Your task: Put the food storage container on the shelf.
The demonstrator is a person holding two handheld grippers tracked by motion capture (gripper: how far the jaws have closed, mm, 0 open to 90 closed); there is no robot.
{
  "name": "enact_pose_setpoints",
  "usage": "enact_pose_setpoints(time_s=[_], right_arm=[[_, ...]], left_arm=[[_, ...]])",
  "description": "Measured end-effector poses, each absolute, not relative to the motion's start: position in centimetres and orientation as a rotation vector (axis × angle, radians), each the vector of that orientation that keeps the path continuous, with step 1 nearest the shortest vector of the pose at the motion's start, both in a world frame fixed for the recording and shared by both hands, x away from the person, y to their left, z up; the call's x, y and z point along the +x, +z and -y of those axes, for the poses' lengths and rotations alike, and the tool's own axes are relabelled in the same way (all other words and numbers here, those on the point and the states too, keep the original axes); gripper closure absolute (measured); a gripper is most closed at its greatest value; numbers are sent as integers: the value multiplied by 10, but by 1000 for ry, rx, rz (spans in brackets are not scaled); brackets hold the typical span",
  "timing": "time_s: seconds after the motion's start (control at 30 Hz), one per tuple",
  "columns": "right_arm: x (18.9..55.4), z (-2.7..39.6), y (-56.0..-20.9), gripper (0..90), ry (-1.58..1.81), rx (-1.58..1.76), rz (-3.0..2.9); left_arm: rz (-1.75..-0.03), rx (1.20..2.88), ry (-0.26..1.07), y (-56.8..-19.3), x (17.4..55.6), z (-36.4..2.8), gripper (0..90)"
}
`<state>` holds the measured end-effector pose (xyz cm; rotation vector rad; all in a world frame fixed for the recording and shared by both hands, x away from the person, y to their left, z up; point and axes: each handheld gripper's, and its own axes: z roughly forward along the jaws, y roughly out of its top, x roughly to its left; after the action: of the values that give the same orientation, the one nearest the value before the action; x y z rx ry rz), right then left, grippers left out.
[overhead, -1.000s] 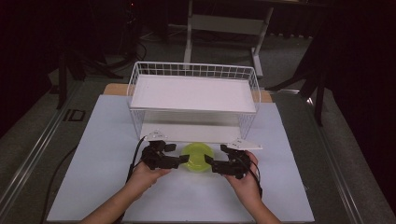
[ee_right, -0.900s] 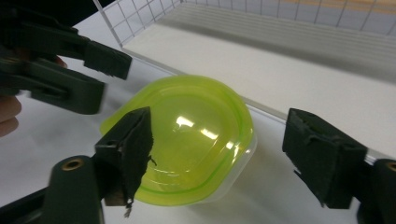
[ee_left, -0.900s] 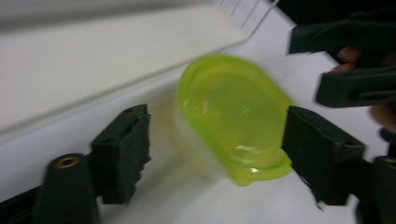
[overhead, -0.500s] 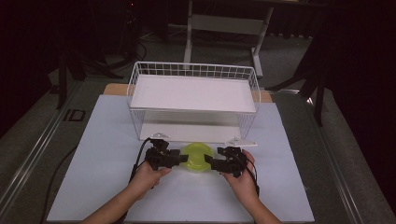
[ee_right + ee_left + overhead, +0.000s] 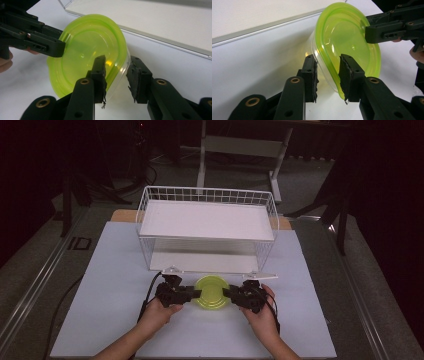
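I am holding my two grippers, left (image 5: 192,293) and right (image 5: 231,293), apart-jawed around the rim of a green tub (image 5: 212,292) on the white tabletop (image 5: 110,270), before a wire basket (image 5: 207,225); dark room behind.

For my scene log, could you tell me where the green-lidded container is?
In the high view, the container sits on the table's near-centre, between the left gripper and right gripper, before the wire basket.

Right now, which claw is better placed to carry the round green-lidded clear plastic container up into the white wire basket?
Neither clearly: the left claw and right claw both straddle opposite edges of the round green-lidded clear plastic container, about equally near the white wire basket. A two-handed lift looks likelier.
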<state>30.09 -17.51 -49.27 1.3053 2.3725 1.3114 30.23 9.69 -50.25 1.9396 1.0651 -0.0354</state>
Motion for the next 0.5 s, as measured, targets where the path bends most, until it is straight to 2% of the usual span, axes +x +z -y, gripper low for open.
enact_pose_setpoints(time_s=[0.4,0.5], right_arm=[[290,178,-493,755,1388,1282,-2417],[286,176,-491,786,1361,1270,-2422]], left_arm=[[-1081,1893,-39,-507,287,-101,778],[-1077,1913,9,-505,281,-100,807]])
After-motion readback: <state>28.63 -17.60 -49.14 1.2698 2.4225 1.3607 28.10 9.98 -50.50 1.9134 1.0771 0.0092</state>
